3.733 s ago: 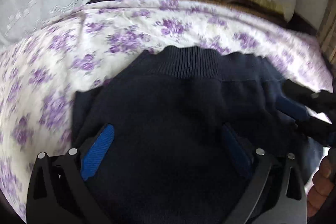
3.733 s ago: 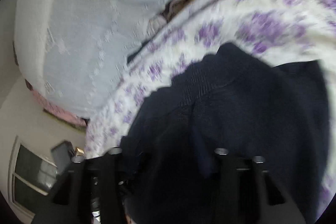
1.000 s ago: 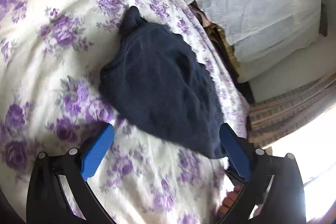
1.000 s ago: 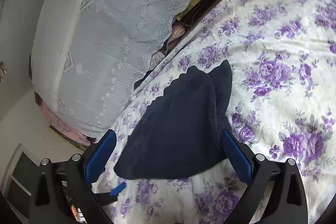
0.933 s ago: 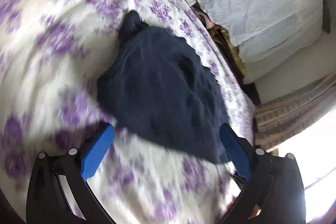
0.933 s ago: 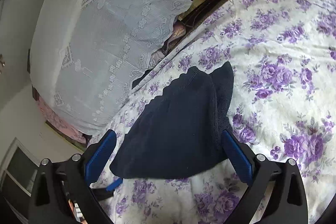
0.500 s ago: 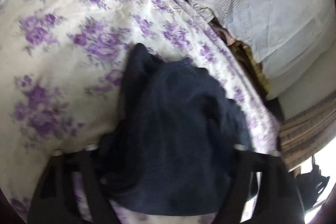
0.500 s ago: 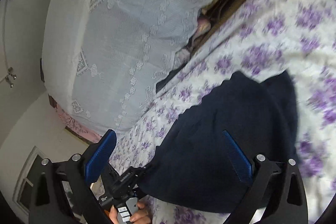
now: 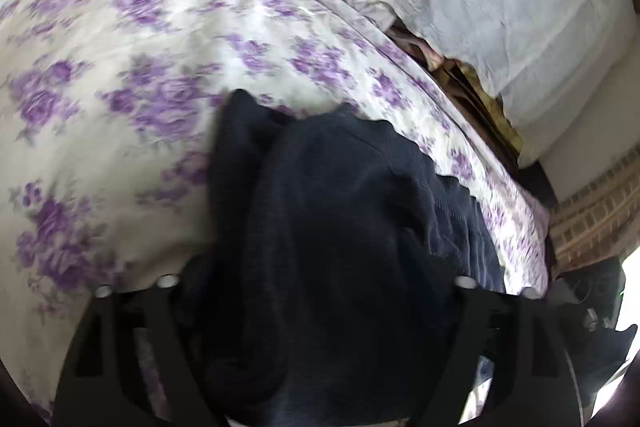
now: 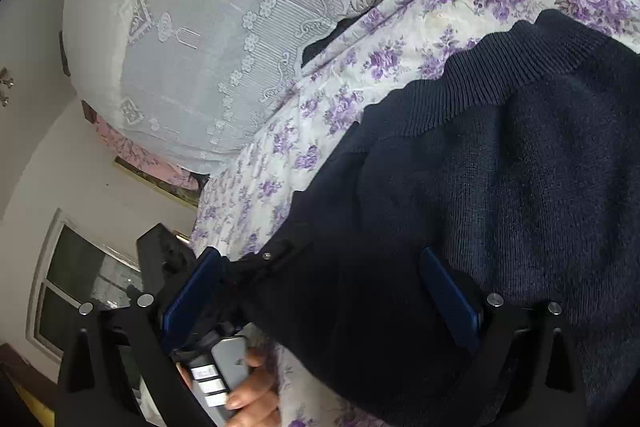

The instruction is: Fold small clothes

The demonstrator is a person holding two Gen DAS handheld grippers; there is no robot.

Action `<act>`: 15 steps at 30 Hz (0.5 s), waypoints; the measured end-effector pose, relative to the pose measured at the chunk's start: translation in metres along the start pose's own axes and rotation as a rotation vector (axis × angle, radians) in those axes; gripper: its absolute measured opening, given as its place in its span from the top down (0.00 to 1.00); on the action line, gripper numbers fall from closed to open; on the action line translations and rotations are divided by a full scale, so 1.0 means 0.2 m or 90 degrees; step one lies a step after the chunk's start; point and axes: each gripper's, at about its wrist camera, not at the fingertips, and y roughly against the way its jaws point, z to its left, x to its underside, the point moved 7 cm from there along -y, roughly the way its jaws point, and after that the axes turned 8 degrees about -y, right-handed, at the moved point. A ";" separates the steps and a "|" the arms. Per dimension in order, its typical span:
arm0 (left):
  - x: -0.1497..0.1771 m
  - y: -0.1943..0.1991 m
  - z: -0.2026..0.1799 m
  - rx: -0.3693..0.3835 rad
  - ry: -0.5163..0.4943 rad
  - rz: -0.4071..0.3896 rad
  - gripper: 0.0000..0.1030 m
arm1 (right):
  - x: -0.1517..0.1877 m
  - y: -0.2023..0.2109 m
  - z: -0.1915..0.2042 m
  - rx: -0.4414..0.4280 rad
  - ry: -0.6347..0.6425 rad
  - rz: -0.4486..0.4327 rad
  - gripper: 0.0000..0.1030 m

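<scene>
- The left claw (image 9: 316, 279) sits low over the bed, its black arms set wide. A thick bunch of the dark blue sweater (image 9: 340, 187) lies between them and hides both pads.
- Its jaws have just been opening with that bunch between them. Whether they squeeze the knit or have let it go, I cannot tell.
- The right claw (image 10: 320, 287) is released: its blue pads (image 10: 192, 291) stand far apart. Cloth lies in the gap, but I see no pinch on it.
- Just beside the right claw, at the near edge of the bed, a hand (image 10: 248, 399) grips the handle of the other tool.
- The sweater lies heaped on the flowered bedspread (image 9: 120, 67), its ribbed hem (image 10: 500, 75) towards the far side. It looks part folded, thick at the near end and thinner further off.
- Beyond the bed's far edge hangs a pale lace cover (image 10: 200, 27).
- My guess is that the fold is being gathered or set down, with pressing flat to come.
- To do it well, each claw should take one clean edge, not a wad of layers.
- Both should move together so the hem stays straight.
- The knit is soft and stretchy, so a one-sided tug would probably skew the fold. A slow, even lay-down suits it best.
</scene>
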 end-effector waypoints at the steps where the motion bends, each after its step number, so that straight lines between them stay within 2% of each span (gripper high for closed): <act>1: 0.00 -0.01 -0.01 -0.010 -0.011 0.001 0.21 | 0.01 0.03 0.01 -0.016 -0.011 0.000 0.03; 2: 0.00 -0.01 -0.01 -0.014 -0.014 0.000 0.22 | 0.01 0.05 0.02 -0.032 -0.018 0.000 0.03; 4: 0.00 0.00 0.02 -0.025 -0.003 -0.007 0.41 | 0.01 0.09 0.06 -0.062 -0.023 0.001 0.03; 5: -0.01 0.00 0.05 -0.028 0.004 -0.006 0.58 | 0.02 0.09 0.06 -0.070 -0.023 0.008 0.03; 7: -0.01 0.01 0.10 -0.003 0.040 -0.006 0.75 | 0.04 0.04 0.01 -0.048 -0.042 0.035 0.03; 9: -0.02 0.02 0.11 0.018 0.057 -0.009 0.77 | 0.04 0.03 -0.01 -0.035 -0.019 0.023 0.07; 11: -0.02 0.03 0.09 0.007 0.039 -0.015 0.78 | 0.03 0.10 0.02 -0.009 -0.011 -0.003 0.05; 13: -0.03 0.05 0.06 -0.007 0.017 -0.025 0.78 | -0.01 0.23 0.02 -0.013 -0.002 -0.052 0.05; 15: -0.03 0.07 0.05 -0.011 0.005 -0.032 0.78 | -0.06 0.33 -0.11 0.020 -0.042 -0.096 0.05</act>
